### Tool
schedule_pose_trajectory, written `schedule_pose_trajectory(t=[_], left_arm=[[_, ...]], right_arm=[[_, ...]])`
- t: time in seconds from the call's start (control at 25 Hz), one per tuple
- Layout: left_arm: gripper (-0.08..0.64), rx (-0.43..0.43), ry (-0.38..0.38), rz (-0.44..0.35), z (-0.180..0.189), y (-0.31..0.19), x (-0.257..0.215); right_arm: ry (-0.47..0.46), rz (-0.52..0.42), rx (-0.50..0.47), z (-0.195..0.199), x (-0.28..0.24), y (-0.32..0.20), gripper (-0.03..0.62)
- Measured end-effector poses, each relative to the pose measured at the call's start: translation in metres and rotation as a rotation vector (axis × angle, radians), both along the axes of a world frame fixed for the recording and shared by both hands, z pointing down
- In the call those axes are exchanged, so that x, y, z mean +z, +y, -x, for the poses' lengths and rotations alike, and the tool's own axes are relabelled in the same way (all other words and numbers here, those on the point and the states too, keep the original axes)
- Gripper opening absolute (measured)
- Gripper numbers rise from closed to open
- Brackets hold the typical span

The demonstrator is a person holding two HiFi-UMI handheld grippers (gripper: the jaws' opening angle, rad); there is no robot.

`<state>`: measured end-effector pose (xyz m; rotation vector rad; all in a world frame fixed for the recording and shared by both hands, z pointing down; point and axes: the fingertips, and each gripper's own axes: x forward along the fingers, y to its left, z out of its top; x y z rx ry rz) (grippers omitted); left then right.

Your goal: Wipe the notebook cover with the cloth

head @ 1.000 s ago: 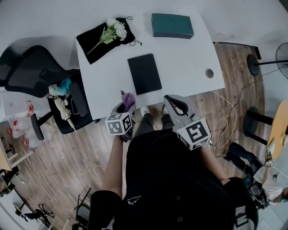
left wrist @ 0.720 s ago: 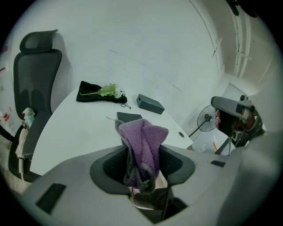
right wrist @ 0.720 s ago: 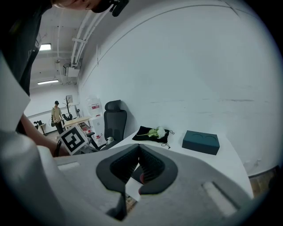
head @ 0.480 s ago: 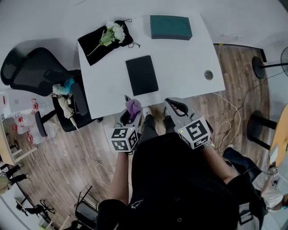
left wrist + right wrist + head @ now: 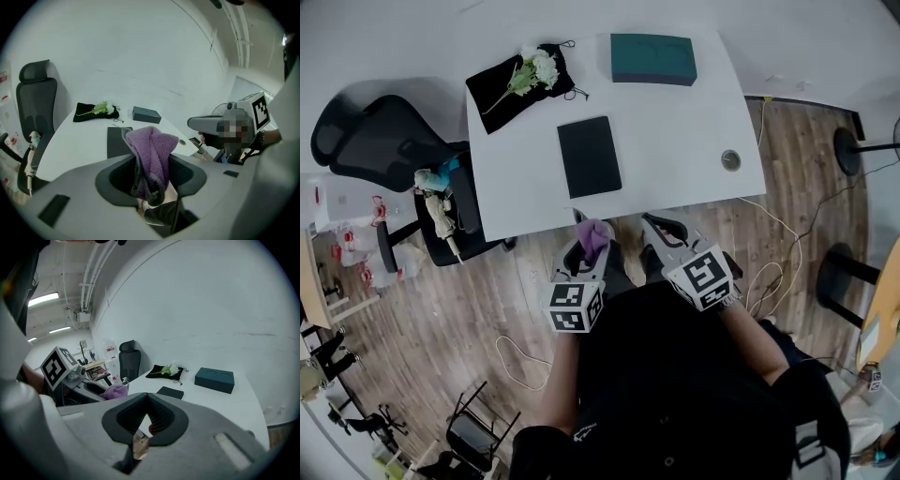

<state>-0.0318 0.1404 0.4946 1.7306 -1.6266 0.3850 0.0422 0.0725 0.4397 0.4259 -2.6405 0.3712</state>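
- The left tool is clamped on a purple cloth, which stands bunched up out of its jaws.
- The right tool has its jaws brought together with nothing between them.
- Both tools hang off the near edge of the white surface, over the wooden floor.
- The black notebook lies flat and closed near the middle of the surface, well apart from the cloth.
- A teal box sits closed at the far edge, so its contents are hidden. The marks on its lid are too faint to read.
- A black drawstring pouch lies flat at the far left corner, with a sprig of white flowers resting on top of it, not inside.
- Each tool's cube bears black-and-white square markers, and no lettering can be made out on them.
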Motion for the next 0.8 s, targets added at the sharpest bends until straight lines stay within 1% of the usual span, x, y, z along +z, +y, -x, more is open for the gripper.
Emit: schedule_pose_trajectory(t=[0.12, 0.28, 0.52, 0.8], left_arm=[[0.187, -0.024, -0.01, -0.02, -0.008, -0.001, -0.006], [0.187, -0.055, -0.049, -0.065, -0.013, -0.006, -0.021], [0.187, -0.121, -0.078, -0.183, -0.02, -0.014, -0.059], [0.187, -0.182, -0.115, -0.359, -0.034, -0.025, -0.123]], right_arm=[[-0.012, -0.008, -0.015, -0.006, -0.004, -0.001, 0.005], [-0.037, -0.029, -0.031, -0.016, -0.014, -0.002, 0.006], [-0.092, -0.077, -0.048, -0.03, -0.043, -0.007, 0.005], [-0.173, -0.151, -0.075, -0.046, -0.085, -0.021, 0.005]])
